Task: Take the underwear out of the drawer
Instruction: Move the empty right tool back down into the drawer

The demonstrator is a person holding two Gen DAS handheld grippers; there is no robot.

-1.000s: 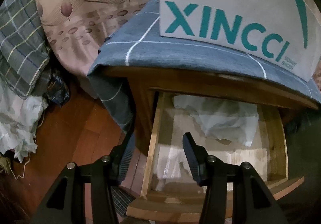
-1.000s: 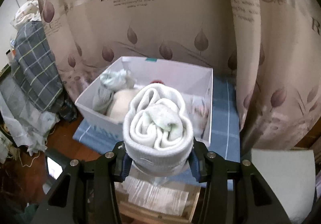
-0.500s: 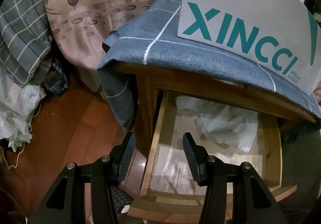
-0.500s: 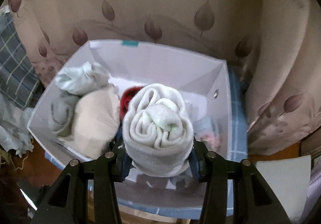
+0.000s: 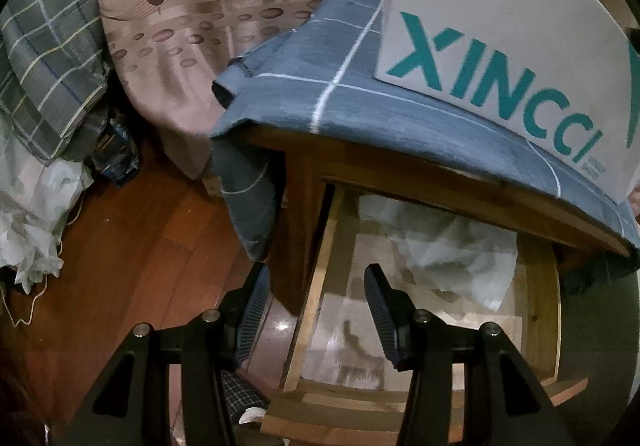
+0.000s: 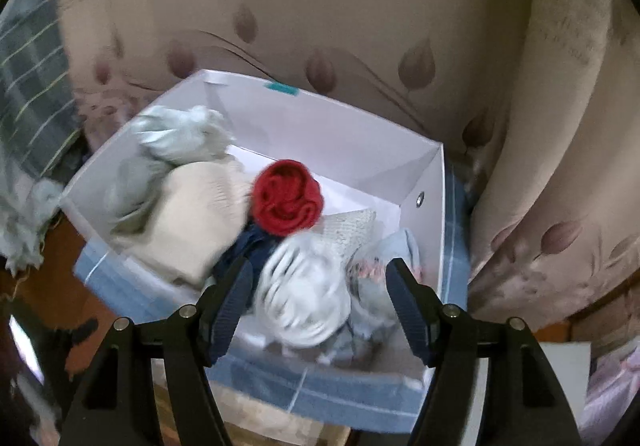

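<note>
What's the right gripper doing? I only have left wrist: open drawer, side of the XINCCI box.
Observer: The right gripper is over the open top of the white box, and its jaws are opening.
Operator: Anything between them?
Observer: Yes, a white rolled bundle, motion-blurred. There is a gap at each pad, so neither presses on it.
Operator: Box otherwise empty?
Observer: No. A red roll lies mid-box and a cream piece lies left of it.
</note>
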